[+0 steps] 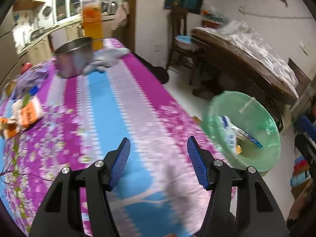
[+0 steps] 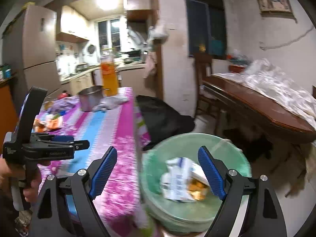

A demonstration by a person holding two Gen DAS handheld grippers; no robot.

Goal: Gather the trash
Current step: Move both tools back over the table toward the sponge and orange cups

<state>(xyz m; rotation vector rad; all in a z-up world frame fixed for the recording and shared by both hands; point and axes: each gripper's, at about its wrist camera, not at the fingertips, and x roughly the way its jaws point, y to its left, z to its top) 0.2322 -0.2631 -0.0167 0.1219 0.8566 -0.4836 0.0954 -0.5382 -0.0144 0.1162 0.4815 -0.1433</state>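
Indoor artificial light; ceiling lamp (image 2: 107, 2) glares in the far kitchen. Motion blur smears the tablecloth (image 1: 102, 102); fisheye bending and dark vignetting at edges.

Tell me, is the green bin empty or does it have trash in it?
Not empty: the green bin holds a crumpled white-and-blue wrapper and something orange beneath it.

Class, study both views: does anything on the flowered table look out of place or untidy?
Yes. Crumpled orange-and-white wrappers lie loose near the table's far-left side, beside a purple bag, while other packaging already sits in the green bin. A rumpled white cloth lies against the metal pot.
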